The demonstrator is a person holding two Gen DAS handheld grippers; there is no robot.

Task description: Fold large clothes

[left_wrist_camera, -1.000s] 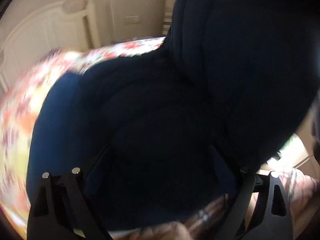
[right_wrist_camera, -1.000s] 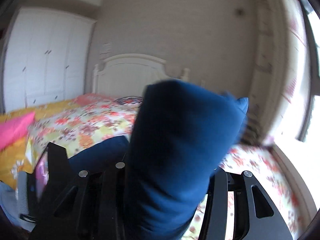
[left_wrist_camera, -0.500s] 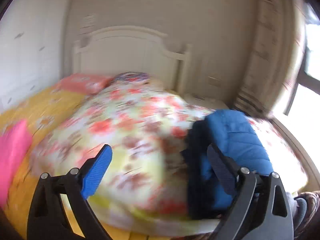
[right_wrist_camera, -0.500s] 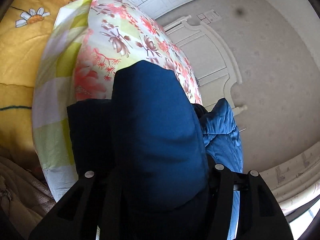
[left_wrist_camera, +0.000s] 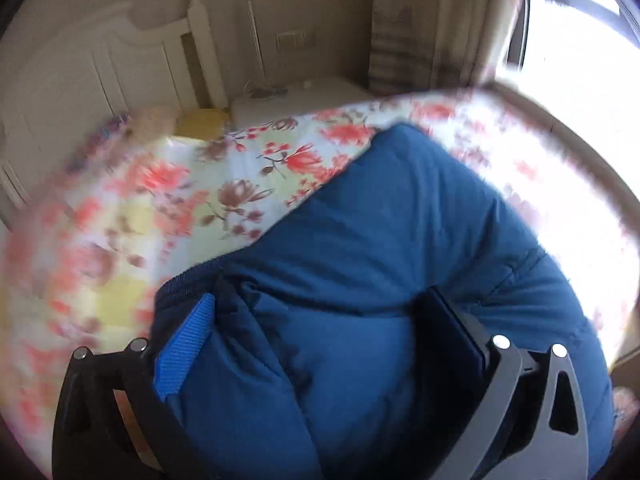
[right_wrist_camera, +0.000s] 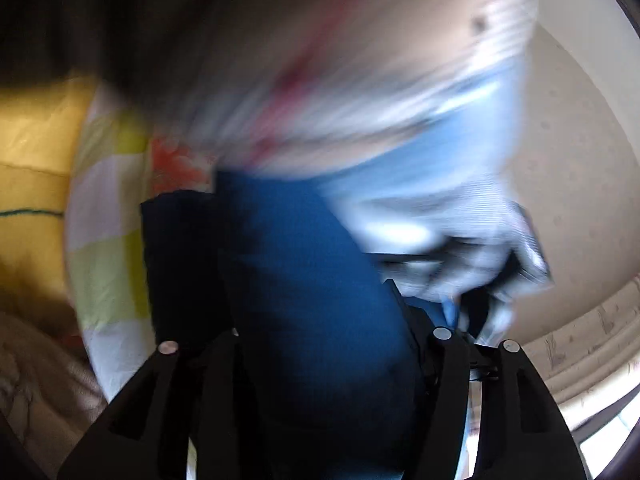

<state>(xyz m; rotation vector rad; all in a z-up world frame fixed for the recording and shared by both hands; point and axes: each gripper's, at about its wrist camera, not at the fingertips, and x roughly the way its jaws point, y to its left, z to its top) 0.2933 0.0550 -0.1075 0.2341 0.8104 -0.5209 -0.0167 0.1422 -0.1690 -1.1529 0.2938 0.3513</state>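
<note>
Padded blue fabric fills the lower right of the left wrist view: a blue puffer jacket lies bunched on the floral quilt, running from the frame's six o'clock up toward one o'clock. The left gripper has its jaws spread wide, a thick fold of the jacket bulging between them; the blue-padded finger presses the jacket's dark-edged side at eight o'clock, the other finger sits against it at four o'clock. A white headboard stands at eleven o'clock, a window at two. In the right wrist view, heavily blurred, the right gripper has a roll of the jacket packed between its fingers, jaws clamped on it. The quilt shows at nine o'clock beside it.
</note>
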